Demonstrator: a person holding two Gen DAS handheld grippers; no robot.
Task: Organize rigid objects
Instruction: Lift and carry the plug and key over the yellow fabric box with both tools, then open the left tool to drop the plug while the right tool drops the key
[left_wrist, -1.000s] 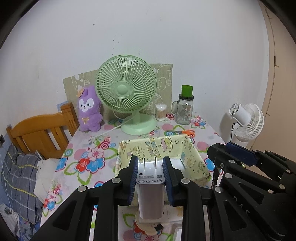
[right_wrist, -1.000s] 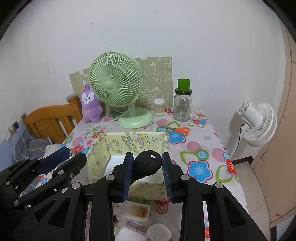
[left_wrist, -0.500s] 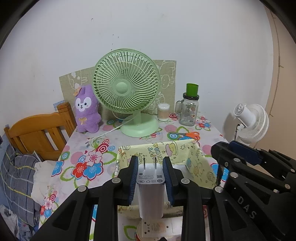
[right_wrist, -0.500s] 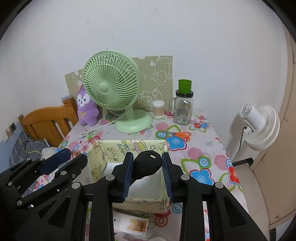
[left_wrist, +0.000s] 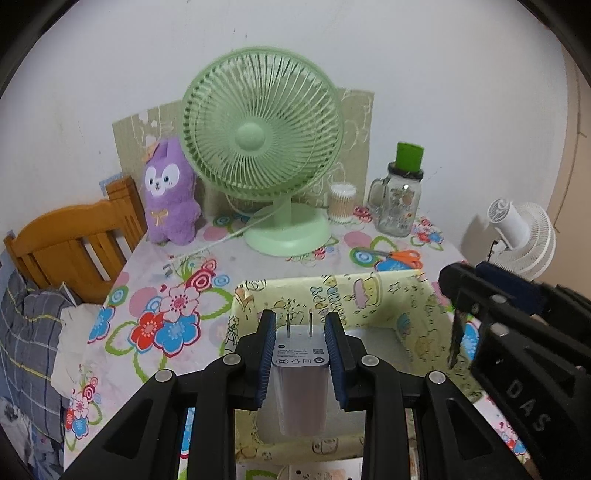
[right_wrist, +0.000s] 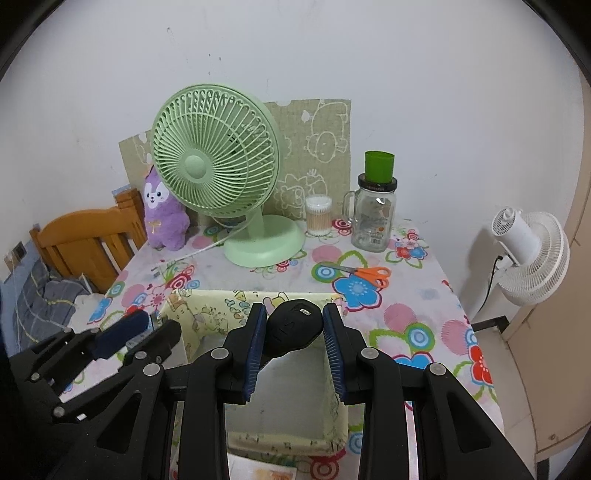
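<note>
Your left gripper (left_wrist: 300, 349) clamps an upright white charger (left_wrist: 300, 384), prongs up, and your right gripper (right_wrist: 293, 334) clamps a black key fob (right_wrist: 291, 328), both held directly above the open yellow fabric bin (right_wrist: 207, 314).

The right gripper (right_wrist: 293, 332) clamps a black rounded device (right_wrist: 291, 326) between its blue-padded jaws, above the near part of a yellow cartoon-print fabric box (right_wrist: 207, 306); the left gripper (right_wrist: 147, 328) sits at the box's left edge; far on the floral tabletop (right_wrist: 417, 325) stand a green fan (right_wrist: 214, 162), a glass mug jar (right_wrist: 373, 218) and orange-handled scissors (right_wrist: 365, 273).
</note>
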